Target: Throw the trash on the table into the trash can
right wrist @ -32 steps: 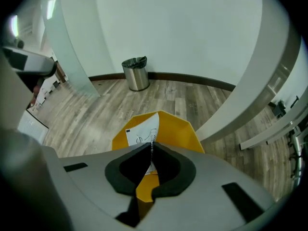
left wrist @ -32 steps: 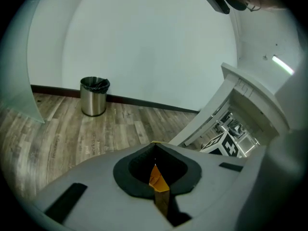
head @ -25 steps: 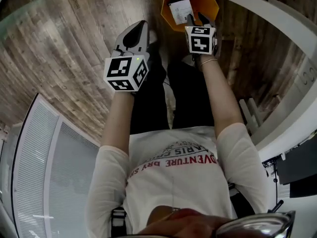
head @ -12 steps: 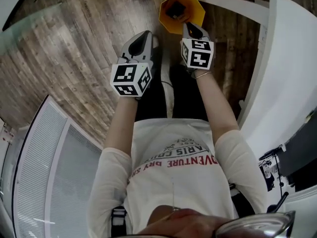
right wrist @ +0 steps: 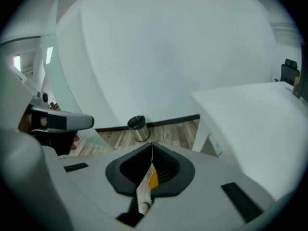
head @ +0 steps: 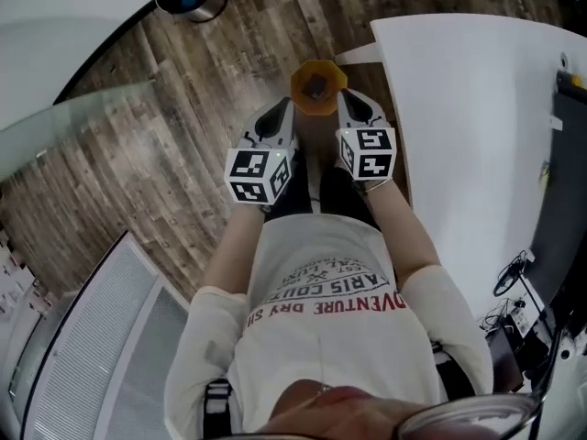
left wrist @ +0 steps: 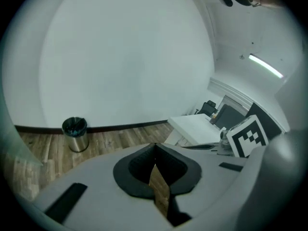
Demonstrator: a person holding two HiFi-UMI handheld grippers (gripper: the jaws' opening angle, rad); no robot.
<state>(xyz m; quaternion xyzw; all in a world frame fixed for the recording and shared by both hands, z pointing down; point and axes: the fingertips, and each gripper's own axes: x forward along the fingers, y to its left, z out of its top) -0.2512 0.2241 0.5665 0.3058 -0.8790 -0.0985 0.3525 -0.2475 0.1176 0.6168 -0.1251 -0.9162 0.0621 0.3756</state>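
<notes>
Trash can (head: pixel 316 85) on the floor, below and just ahead of both jaw tips, between them; upright, mouth up, long axis vertical. Left hand-held gripper (head: pixel 280 110) clenched, empty; right hand-held gripper (head: pixel 348 100) jaws just closing, now together on nothing. Drop likely done; no trash seen on the bench (head: pixel 477 108) right of the right hand-held gripper.

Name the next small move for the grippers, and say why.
Probably swing both toward the white table at the right to look for the next piece. The right gripper has just closed its jaws with nothing between them, the left gripper is shut and empty too, and both are held up near the orange trash can.
</notes>
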